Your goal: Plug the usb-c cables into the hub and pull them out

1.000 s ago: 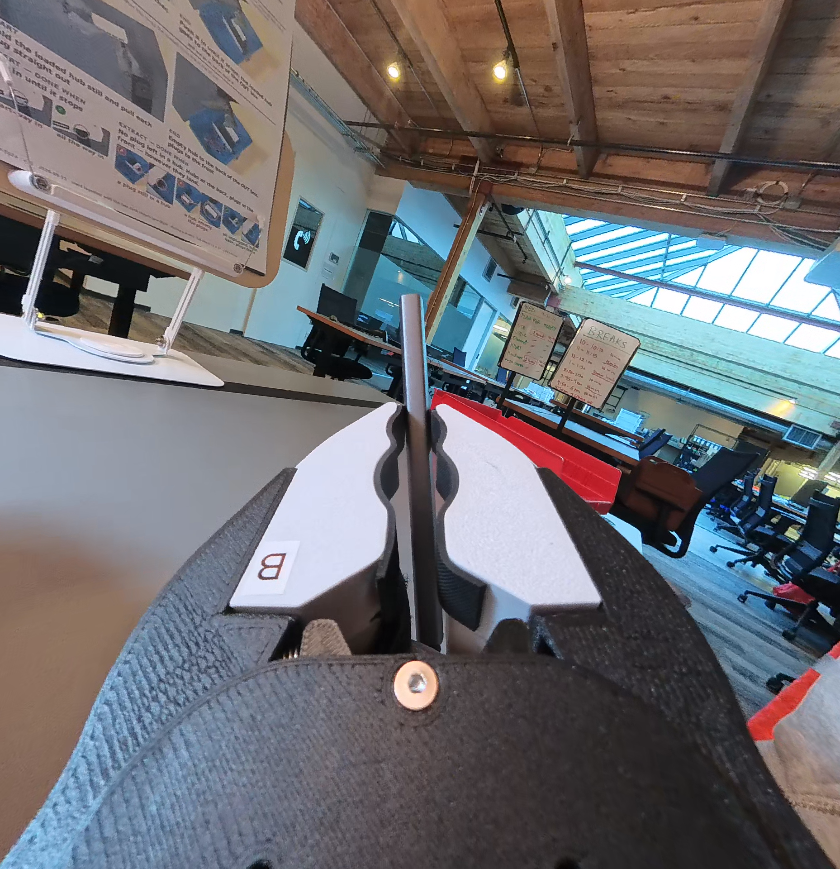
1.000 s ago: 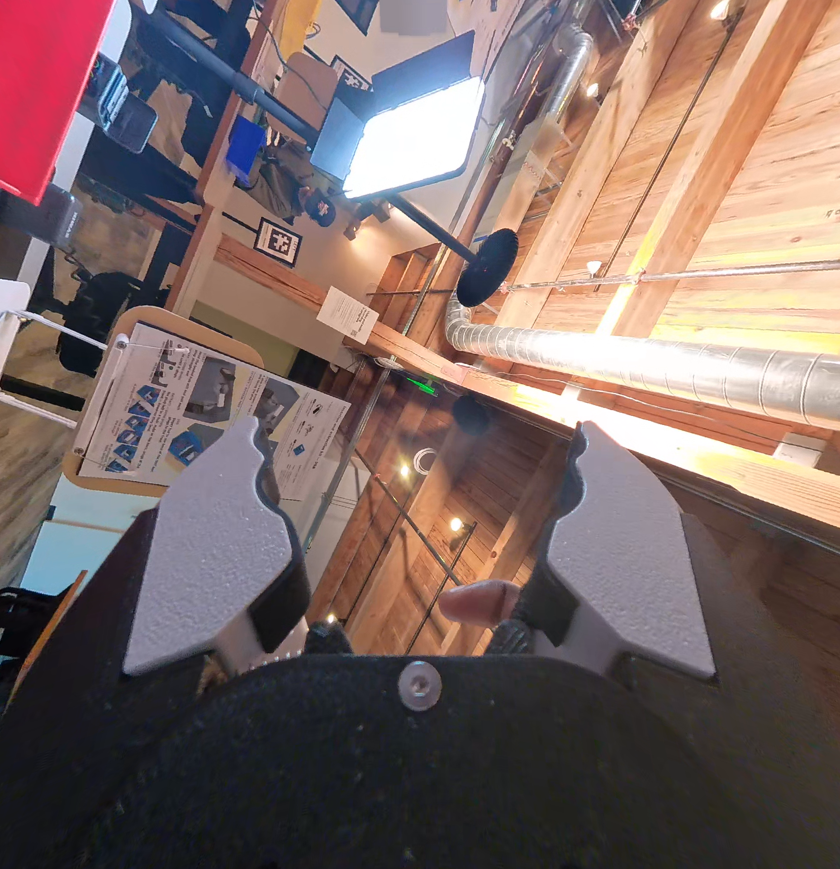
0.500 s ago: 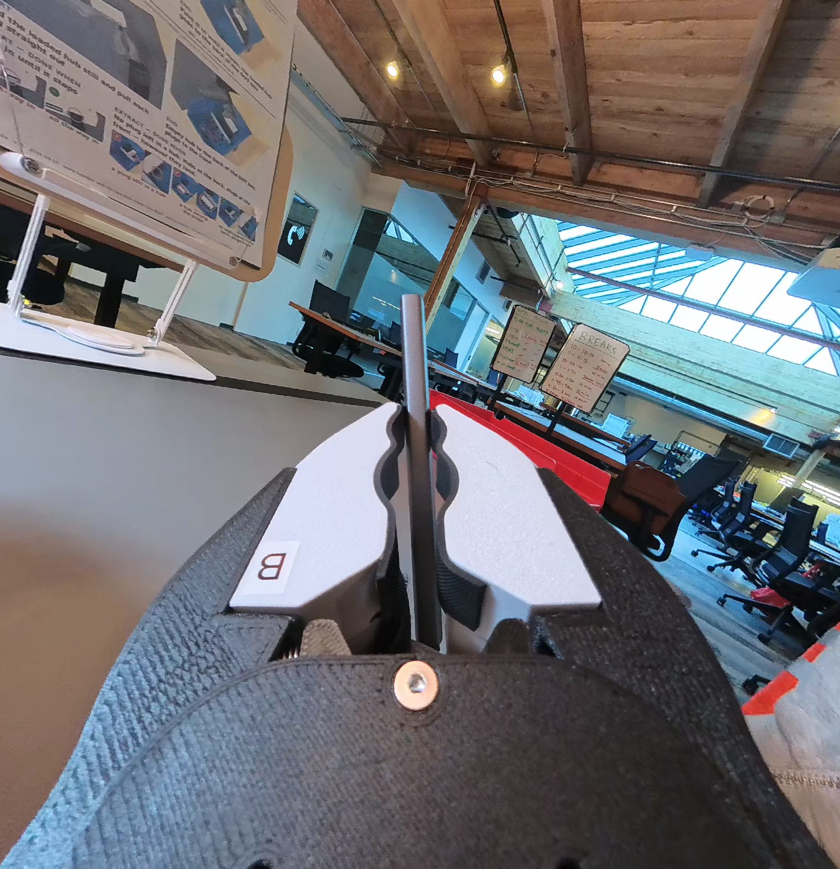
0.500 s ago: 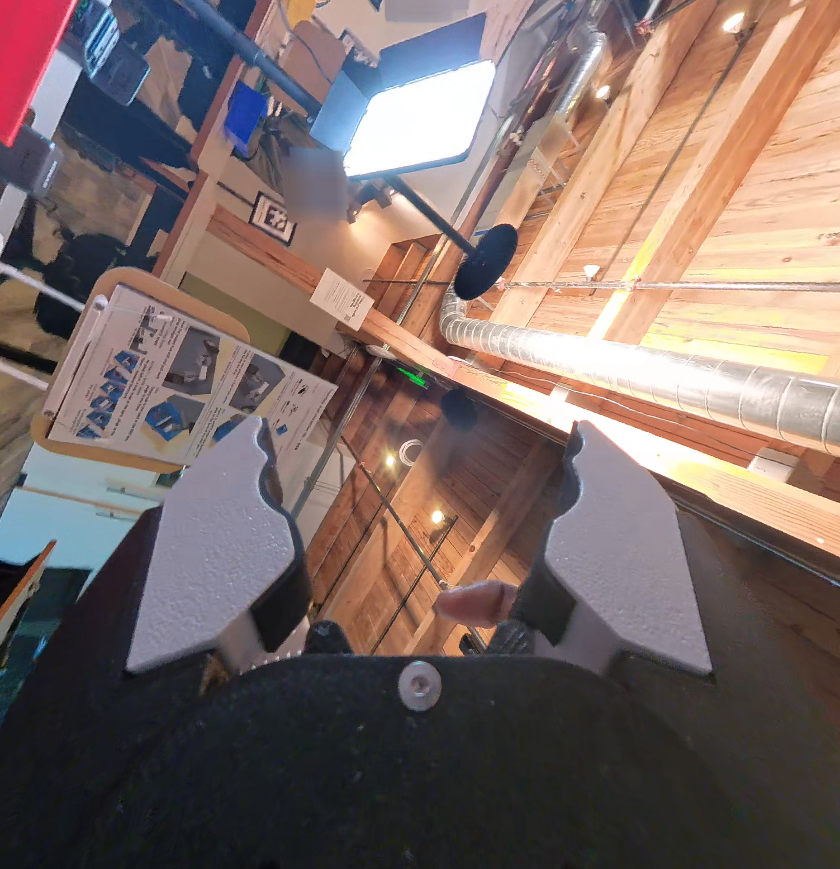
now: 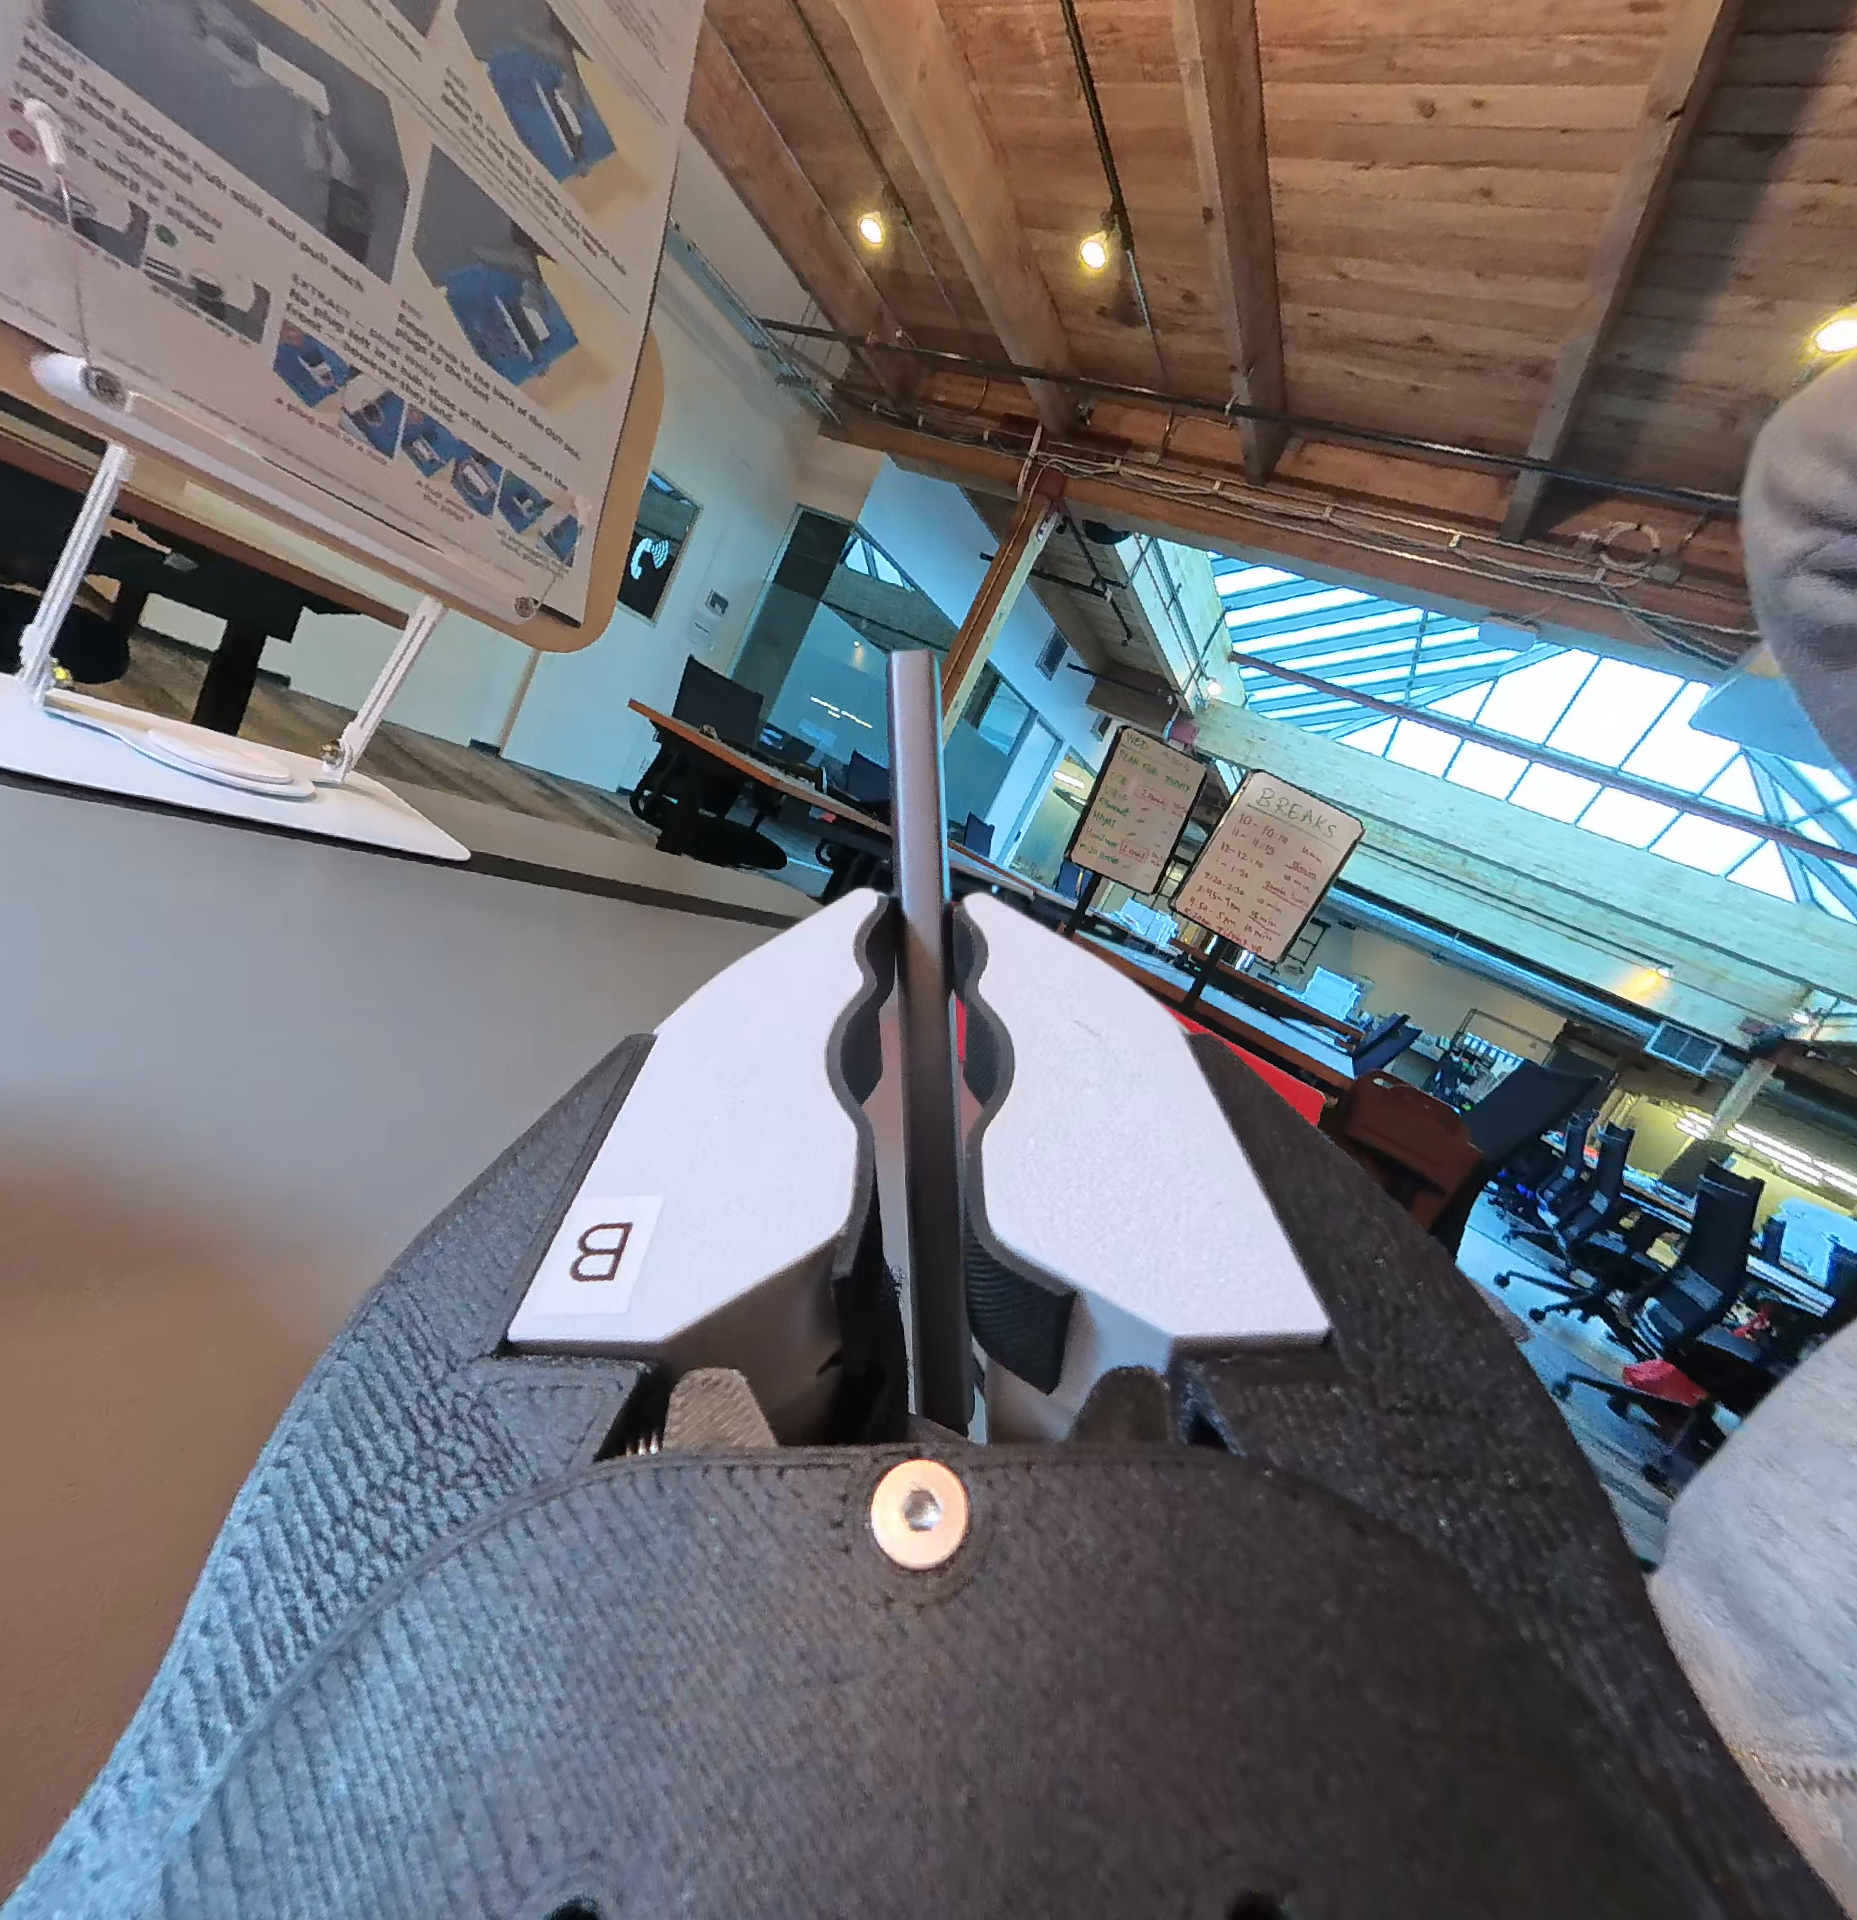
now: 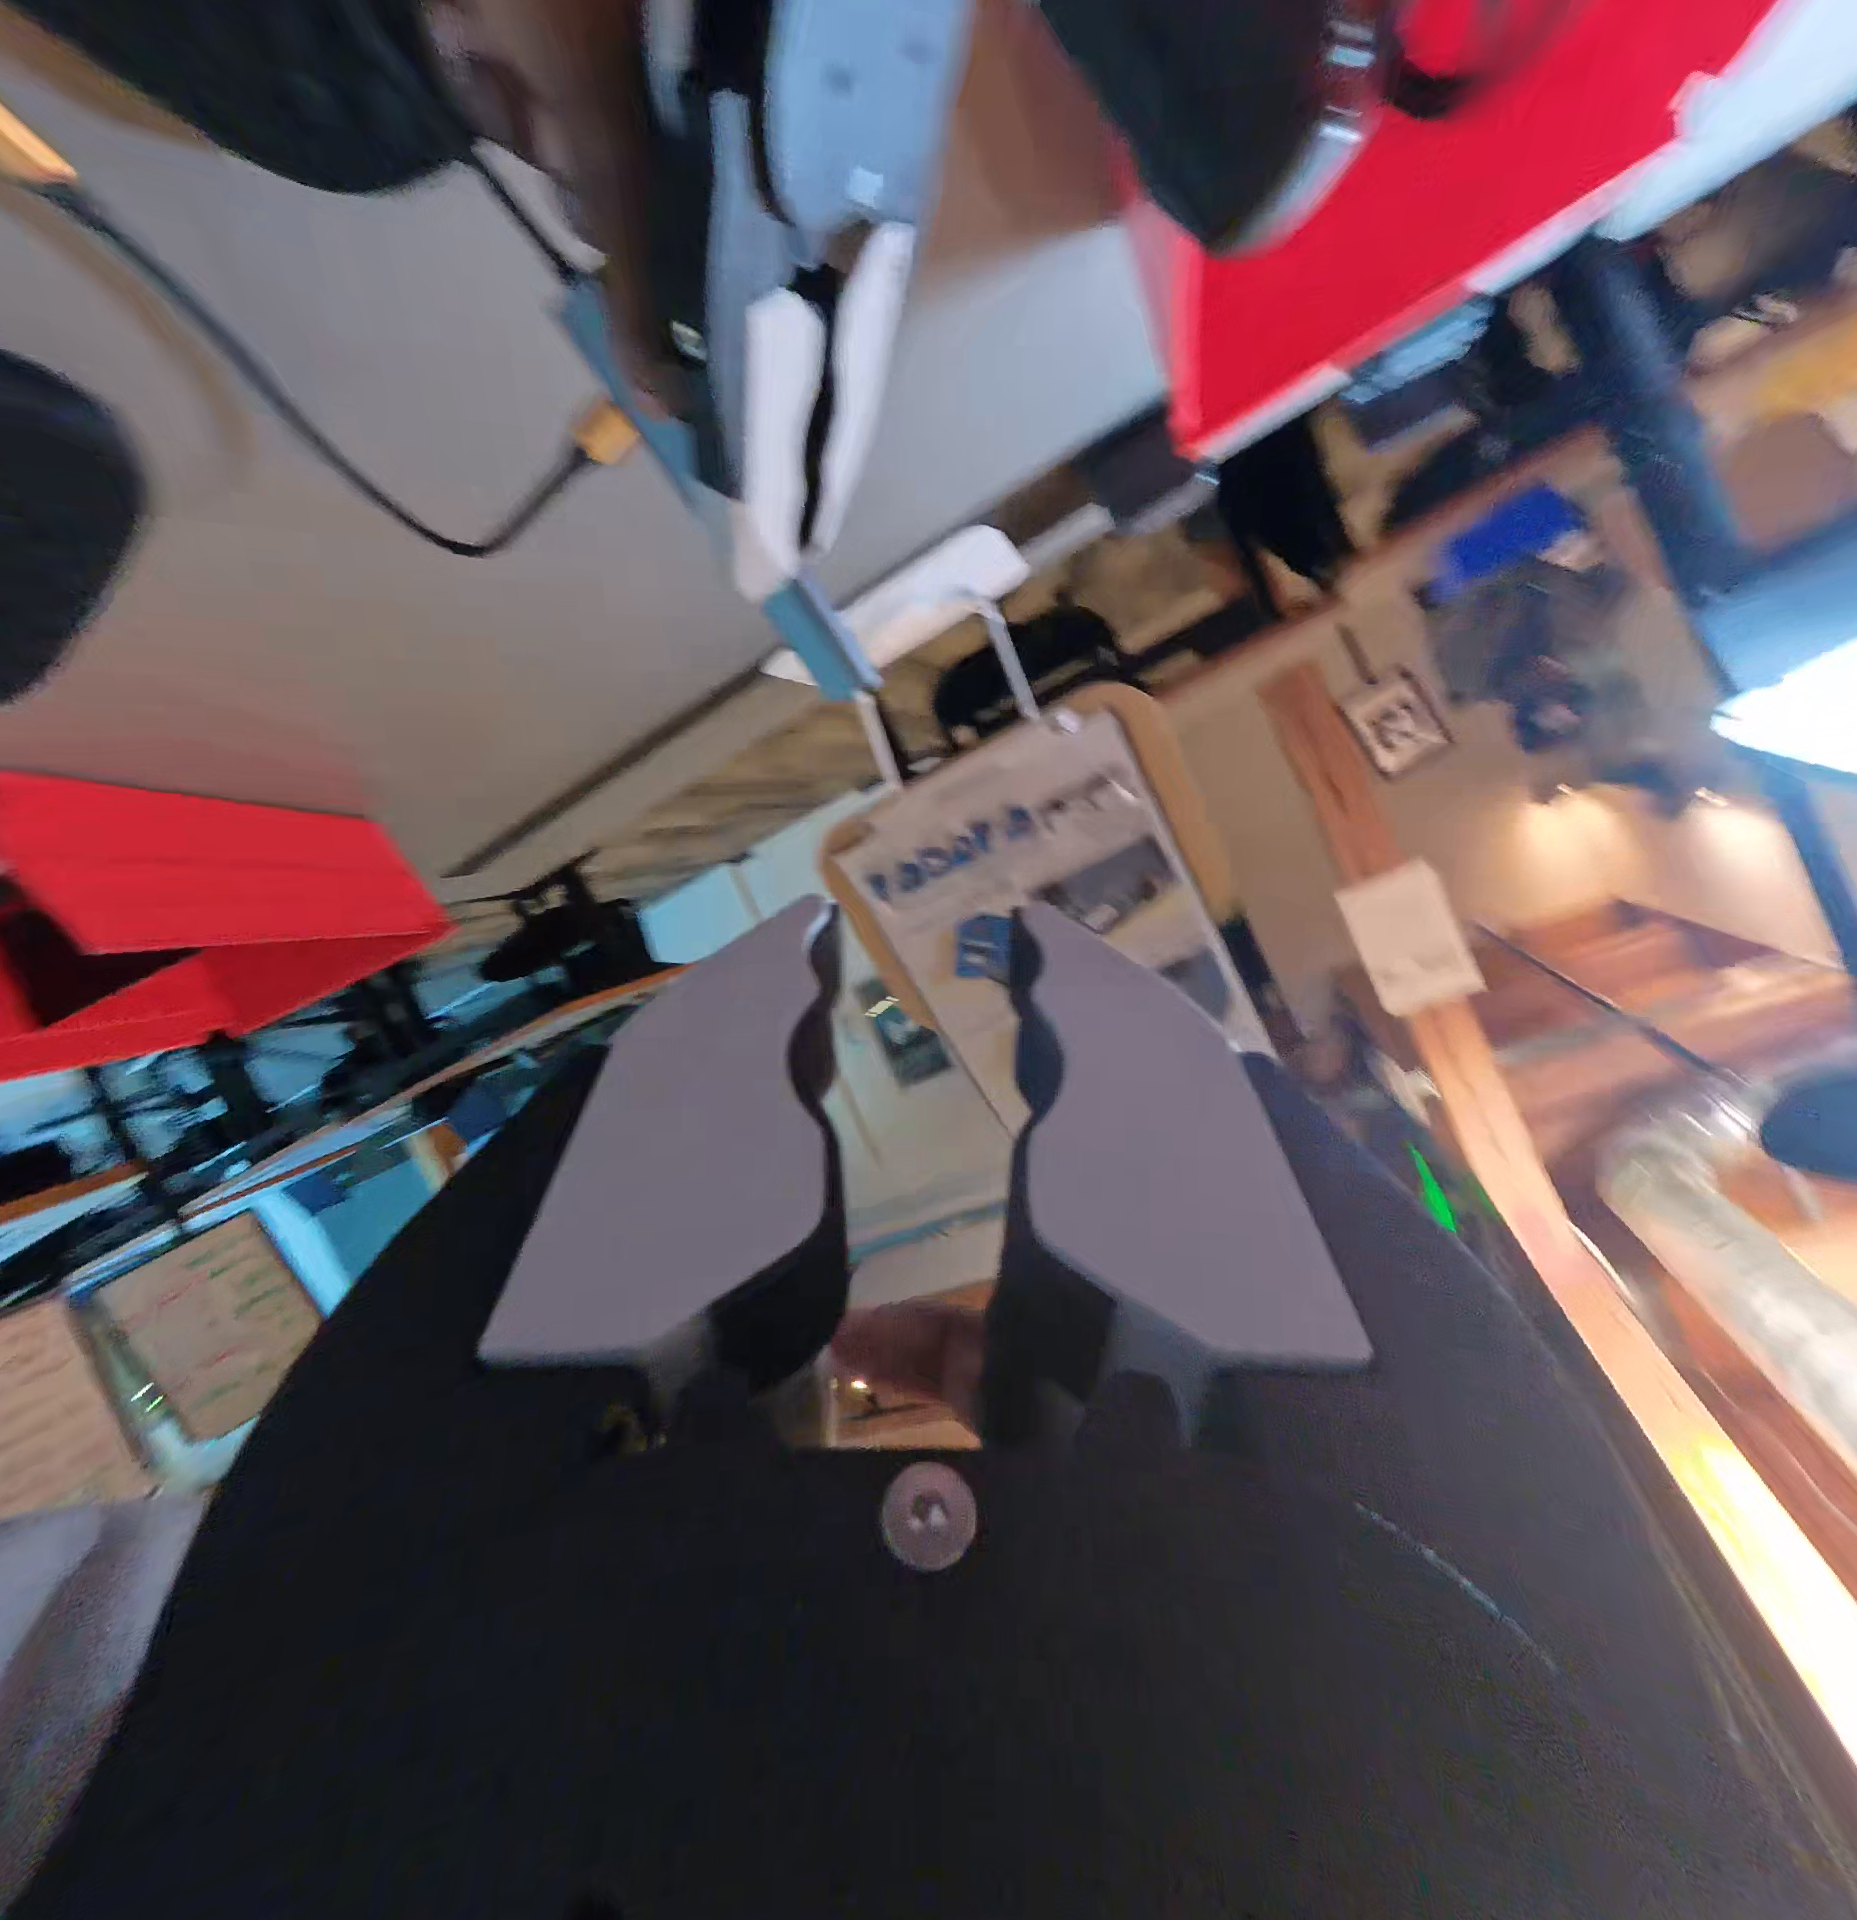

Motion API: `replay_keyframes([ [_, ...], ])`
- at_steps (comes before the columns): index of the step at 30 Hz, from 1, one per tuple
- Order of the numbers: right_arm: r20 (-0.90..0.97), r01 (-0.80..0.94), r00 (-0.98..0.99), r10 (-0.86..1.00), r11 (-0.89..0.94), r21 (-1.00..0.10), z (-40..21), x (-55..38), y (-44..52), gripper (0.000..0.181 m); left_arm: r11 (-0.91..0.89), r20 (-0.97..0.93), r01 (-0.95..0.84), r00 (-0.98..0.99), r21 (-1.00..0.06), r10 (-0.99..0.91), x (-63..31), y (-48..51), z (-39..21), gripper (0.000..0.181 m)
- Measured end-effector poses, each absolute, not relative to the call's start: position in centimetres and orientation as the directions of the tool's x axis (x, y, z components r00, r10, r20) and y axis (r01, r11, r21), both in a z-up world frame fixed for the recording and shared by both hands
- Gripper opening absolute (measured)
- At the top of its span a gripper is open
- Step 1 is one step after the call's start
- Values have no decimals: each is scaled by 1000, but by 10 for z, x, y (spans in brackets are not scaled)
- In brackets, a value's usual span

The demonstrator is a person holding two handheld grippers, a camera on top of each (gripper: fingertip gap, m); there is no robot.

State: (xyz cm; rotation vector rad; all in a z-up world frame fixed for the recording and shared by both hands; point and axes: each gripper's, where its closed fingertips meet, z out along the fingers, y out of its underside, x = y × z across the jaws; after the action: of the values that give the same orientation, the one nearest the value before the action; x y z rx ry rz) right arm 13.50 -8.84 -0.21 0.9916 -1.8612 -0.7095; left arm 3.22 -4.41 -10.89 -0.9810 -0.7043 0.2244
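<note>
Left gripper (image 5: pixel 919 925): jaws clamped on hub (image 5: pixel 916 790), thin dark slab held edge-on, sticking out past the tips, low over grey table (image 5: pixel 280 1039). Keep it level and steady.

Right gripper (image 6: pixel 919 935): empty, jaws partly apart. View upside down and blurred; black cable (image 6: pixel 311 416) lies on table near hub, probably one to fetch. Turn gripper upright, grip cable near its plug, push straight in.
</note>
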Motion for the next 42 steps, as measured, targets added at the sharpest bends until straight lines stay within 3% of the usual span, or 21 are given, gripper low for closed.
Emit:
replay_keyframes([
  [2, 352, -371, -392, -850, 496, 785, -24, 127, -80, 50, 558, 438, 121, 761, -821, 478, 33, -45, -108, 10],
  [3, 319, -377, -434, -843, 491, 786, -33, 123, -77, 50, 559, 437, 119, 762, -820, 478, 34, -45, -108, 10],
  [5, 285, -361, -483, -828, 485, 797, -44, 114, -75, 17, 562, 441, 124, 762, -818, 474, 33, -45, -108, 10],
  [8, 212, -368, -518, -829, 440, 819, -57, 111, -67, 0, 570, 453, 136, 763, -810, 462, 33, -46, -108, 10],
  [16, 115, -474, -583, -804, 452, 756, -74, 132, -62, 0, 558, 460, 162, 767, -814, 448, 32, -42, -110, 10],
  [19, 160, -433, -606, -779, 492, 755, -72, 131, -65, 27, 552, 447, 154, 774, -820, 449, 34, -41, -109, 10],
  [20, 180, -418, -607, -774, 504, 755, -71, 130, -67, 28, 550, 443, 149, 774, -822, 452, 35, -41, -108, 10],
  [21, 207, -402, -605, -769, 519, 754, -69, 128, -68, 6, 548, 441, 149, 775, -823, 452, 35, -41, -108, 10],
  [22, 228, -392, -602, -765, 532, 751, -67, 126, -69, 0, 546, 442, 154, 777, -824, 449, 35, -40, -109, 10],
  [26, 208, -430, -699, -684, 634, 642, -81, 126, -59, 6, 559, 442, 144, 779, -817, 445, 38, -41, -107, 10],
  [28, 194, -440, -768, -610, 724, 532, -91, 120, -49, 16, 572, 449, 140, 776, -808, 444, 38, -44, -106, 10],
  [30, 197, -439, -830, -522, 829, 345, -101, 108, -44, 19, 577, 459, 147, 771, -804, 442, 37, -45, -107, 10],
  [34, 120, -265, -963, -241, 926, -268, -108, 87, -42, 34, 558, 468, 171, 762, -812, 448, 33, -41, -110, 10],
  [38, -7, 9, -1000, 5, 633, -774, -101, 64, -33, 46, 544, 472, 186, 758, -818, 450, 31, -39, -112, 10],
  [40, -68, 75, -997, 34, 394, -916, -96, 59, -28, 46, 536, 467, 186, 759, -824, 454, 32, -37, -112, 9],
  [42, -97, 111, -992, 76, 205, -972, -99, 49, -21, 46, 528, 456, 178, 762, -830, 460, 32, -37, -112, 10],
])
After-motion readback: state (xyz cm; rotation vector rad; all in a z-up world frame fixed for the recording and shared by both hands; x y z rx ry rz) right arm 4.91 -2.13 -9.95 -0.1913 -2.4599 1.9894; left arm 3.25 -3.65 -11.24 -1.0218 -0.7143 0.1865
